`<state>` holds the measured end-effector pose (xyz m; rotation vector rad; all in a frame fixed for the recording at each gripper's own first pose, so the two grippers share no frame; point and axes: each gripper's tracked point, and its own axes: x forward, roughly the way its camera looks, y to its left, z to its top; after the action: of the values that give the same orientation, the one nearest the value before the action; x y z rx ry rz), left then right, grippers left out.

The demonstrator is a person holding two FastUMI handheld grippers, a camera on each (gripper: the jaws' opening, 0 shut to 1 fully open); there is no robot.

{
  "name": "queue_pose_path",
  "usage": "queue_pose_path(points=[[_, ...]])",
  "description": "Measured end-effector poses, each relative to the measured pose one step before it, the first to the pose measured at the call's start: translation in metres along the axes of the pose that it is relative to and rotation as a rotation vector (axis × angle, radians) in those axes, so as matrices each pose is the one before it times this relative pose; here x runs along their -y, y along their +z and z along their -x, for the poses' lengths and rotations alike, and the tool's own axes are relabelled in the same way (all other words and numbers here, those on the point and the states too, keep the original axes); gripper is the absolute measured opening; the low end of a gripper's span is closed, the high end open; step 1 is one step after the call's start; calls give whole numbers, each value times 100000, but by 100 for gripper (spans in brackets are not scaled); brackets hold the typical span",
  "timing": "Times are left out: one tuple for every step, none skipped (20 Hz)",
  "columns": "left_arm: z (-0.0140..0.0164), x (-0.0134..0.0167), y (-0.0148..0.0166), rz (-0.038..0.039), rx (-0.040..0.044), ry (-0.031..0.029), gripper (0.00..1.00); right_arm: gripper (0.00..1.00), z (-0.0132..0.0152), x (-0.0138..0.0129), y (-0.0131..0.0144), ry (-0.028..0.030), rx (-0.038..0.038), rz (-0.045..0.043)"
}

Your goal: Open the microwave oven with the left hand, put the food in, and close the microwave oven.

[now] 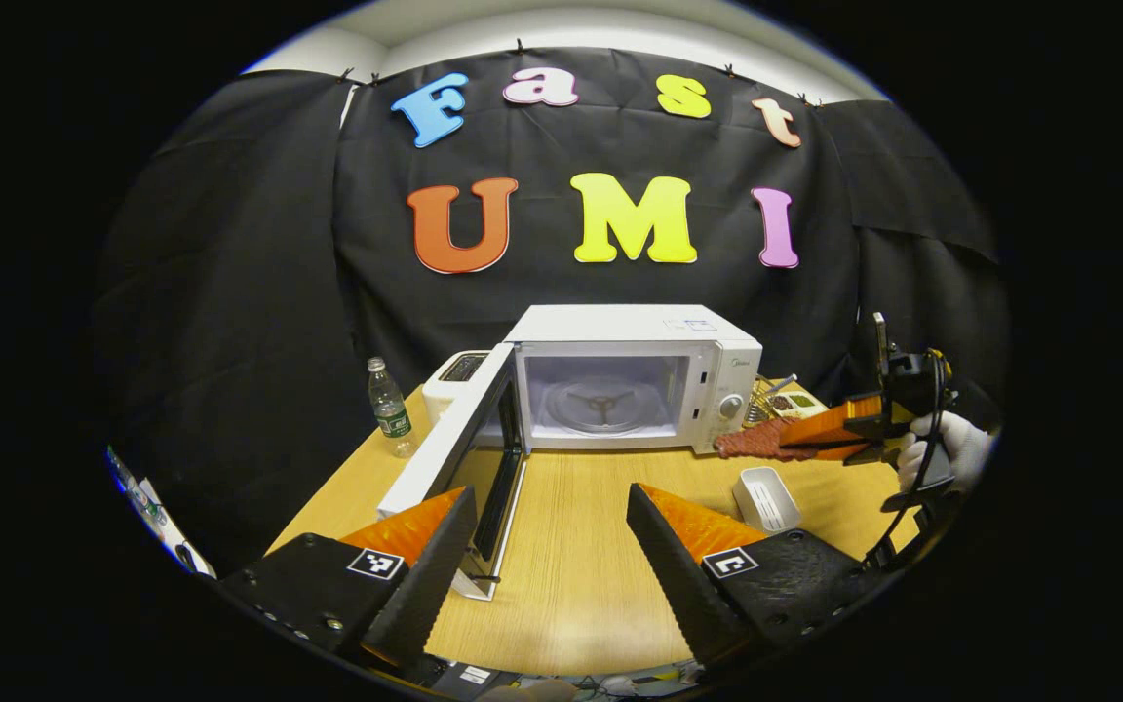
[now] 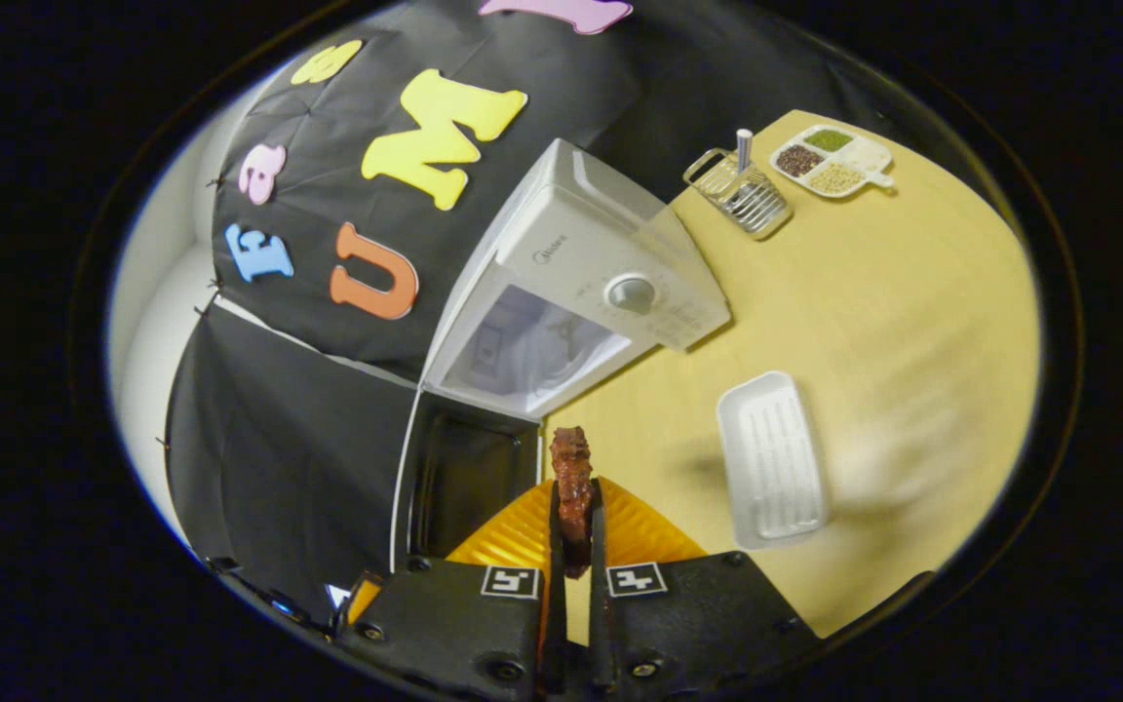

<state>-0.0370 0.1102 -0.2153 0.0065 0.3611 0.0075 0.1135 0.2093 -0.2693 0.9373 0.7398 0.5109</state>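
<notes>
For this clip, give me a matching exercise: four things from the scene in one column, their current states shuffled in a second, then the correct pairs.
Things:
1. microwave door
2. piece of food
3. white tray
4. left gripper

States:
A. lying empty on the table
B. jaws spread apart, holding nothing
C. swung open
D. clamped between the right gripper's jaws

Pairs: 1-C, 2-D, 3-A, 4-B
</notes>
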Motion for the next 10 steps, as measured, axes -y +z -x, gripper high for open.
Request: queue_pose_path(points=[[209, -304, -145, -2077, -961, -904, 95, 12, -1939, -1465, -312, 3947, 5128, -1961], [185, -500, -89, -1224, -562, -891, 95, 4, -1861, -1073, -1052, 3072, 2592, -2379], [222, -269, 125, -196, 59, -1276, 95, 12, -1821, -439, -1160, 1011, 2005, -3428], [227, -465, 103, 354, 287, -577, 95, 12, -2014, -234, -920, 331, 1604, -3086], [232, -560, 68, 457, 847, 71, 95, 12, -1771, 41, -753, -341, 2112, -3719], [206, -434, 67, 1293, 1191, -158, 95, 12, -1807, 31, -648, -326, 1876, -4044], [98, 0, -293, 1443, -639, -1750, 95, 11, -1564, -235, -268, 1416, 3547, -3087], [-27, -287, -139, 611, 227, -126, 95, 11, -1290, 120, -47, -676, 3512, -900], [54, -519, 9, 889, -162, 286, 95, 12, -1337, 674, 163, -2342, 4716, 651], [228, -719, 47, 548, 1081, 1160, 96, 12, -1429, 555, 167, -2004, 4575, 681]])
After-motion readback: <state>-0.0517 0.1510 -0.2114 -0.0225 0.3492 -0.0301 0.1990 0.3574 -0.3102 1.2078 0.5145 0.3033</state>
